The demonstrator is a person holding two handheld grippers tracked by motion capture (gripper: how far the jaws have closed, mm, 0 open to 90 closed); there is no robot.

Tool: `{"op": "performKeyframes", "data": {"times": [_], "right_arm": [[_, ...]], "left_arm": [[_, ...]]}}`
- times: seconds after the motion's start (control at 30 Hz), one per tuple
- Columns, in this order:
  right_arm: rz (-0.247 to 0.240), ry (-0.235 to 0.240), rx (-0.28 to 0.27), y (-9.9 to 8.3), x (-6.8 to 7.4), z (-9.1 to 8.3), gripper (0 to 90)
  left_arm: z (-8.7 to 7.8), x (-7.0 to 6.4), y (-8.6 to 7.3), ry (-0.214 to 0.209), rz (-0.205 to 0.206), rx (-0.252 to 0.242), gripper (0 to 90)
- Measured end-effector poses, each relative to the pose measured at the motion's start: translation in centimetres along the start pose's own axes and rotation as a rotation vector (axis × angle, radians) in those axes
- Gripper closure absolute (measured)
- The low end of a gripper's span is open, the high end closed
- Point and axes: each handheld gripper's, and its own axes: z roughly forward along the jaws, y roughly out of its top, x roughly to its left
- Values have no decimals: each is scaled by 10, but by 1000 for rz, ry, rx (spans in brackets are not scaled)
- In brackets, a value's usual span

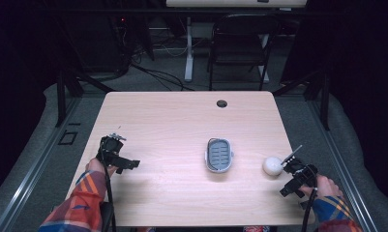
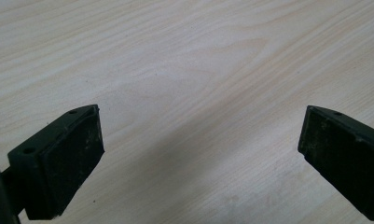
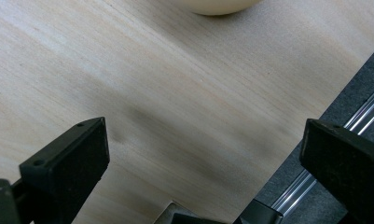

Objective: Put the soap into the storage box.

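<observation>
- While our right claw [image 1: 289,166] hangs spread and empty just beside the white ball [image 1: 272,165] near the counter's [image 1: 172,116] right edge, we judge the reach is starting.
- Our left claw [image 1: 115,151] waits spread, well apart.
- Next: close squarely on the ball, perhaps bound for the grey dish [image 1: 218,154].

Tool [image 3: 201,163] jaws apart, ball [image 3: 217,5] ahead
</observation>
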Motion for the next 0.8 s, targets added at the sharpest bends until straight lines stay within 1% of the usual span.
{"op": "performKeyframes", "data": {"times": [0.03, 0.07, 0.13, 0.27, 0.3, 0.33, 0.37, 0.43, 0.47, 0.5, 0.53, 0.57, 0.6, 0.63, 0.67, 0.7, 0.73, 0.77, 0.8], "right_arm": [[20, -1, -26, -1, 2, 1, 11], [20, -1, -26, -1, 2, 1, 11], [-6, 0, 10, 0, 0, -1, 11], [3, 1, 6, 1, 0, -2, 10], [27, 5, -3, 2, 0, -3, 5], [28, 11, -4, 3, -1, -4, 0], [27, 25, -5, 4, -2, -4, 0], [31, 34, -5, 4, -2, -4, 0], [54, 48, -36, 4, -1, -2, 0], [57, 49, -37, 4, -2, -2, 0], [30, 44, -5, 6, -4, -4, 0], [15, 41, 14, 8, -6, -6, 0], [21, 40, 5, 8, -7, -7, 0], [45, 43, -29, 8, -7, -6, 0], [45, 43, -29, 8, -7, -6, 0], [26, 46, -24, 12, -10, -12, 0], [43, 50, -47, 12, -10, -11, 0], [47, 45, -55, 13, -9, -12, 0], [26, 38, -41, 15, -10, -14, 0]], "left_arm": [[0, 0, 0, -4, 1, 0, 0], [0, 0, 0, -4, 1, 0, 0], [0, 0, 0, -3, 11, 1, 0], [0, 0, 0, -3, 4, 0, 0], [0, 1, -1, -5, 1, 1, 0], [0, 1, -1, -5, 1, 1, 0], [1, 2, 0, -8, -8, 5, 0], [1, 1, 0, -5, -5, 3, 0], [1, 0, 0, -10, 5, 1, 0], [1, 0, 0, -18, 10, -1, 0], [1, 0, 0, -19, 13, 0, 0], [1, 0, 0, -21, 12, -3, 0], [1, 0, 0, -21, 12, -3, 0], [0, 1, 0, -28, 9, -4, 0], [0, 1, 0, -28, 9, -4, 0], [0, 1, 0, -29, 12, -5, 0], [1, 1, 0, -29, 13, -7, 0], [1, 1, 1, -30, 15, -3, 0], [2, 1, 1, -30, 17, -1, 0]]}}
